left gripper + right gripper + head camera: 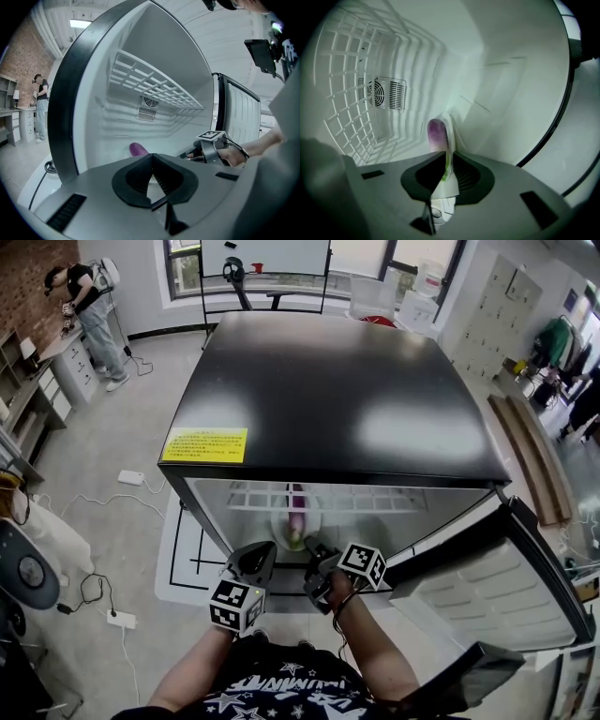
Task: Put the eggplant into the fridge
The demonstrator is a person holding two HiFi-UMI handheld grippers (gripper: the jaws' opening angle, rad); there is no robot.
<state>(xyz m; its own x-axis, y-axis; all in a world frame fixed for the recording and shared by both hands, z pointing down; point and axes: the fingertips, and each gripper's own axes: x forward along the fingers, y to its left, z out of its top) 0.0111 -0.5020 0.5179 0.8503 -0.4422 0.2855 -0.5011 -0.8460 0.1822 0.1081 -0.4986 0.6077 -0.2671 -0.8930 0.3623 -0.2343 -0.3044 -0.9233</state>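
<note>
A purple eggplant (296,512) lies on a white plate (284,532) inside the open fridge (337,390), below the wire shelf (356,498). My right gripper (314,563) is at the fridge opening, shut on the plate's near rim. In the right gripper view the plate (452,140) stands edge-on between the jaws of my right gripper (444,165), with the eggplant (437,133) just past them. My left gripper (260,562) hovers beside it on the left, shut and holding nothing. In the left gripper view the eggplant (137,149) peeks over the left gripper (152,161), and the right gripper (193,153) reaches in from the right.
The fridge door (497,587) hangs open to the right. A yellow label (204,444) sits on the black top. A fan vent (384,93) is on the back wall. Cables and a power strip (122,619) lie on the floor at left. A person (89,310) stands far left.
</note>
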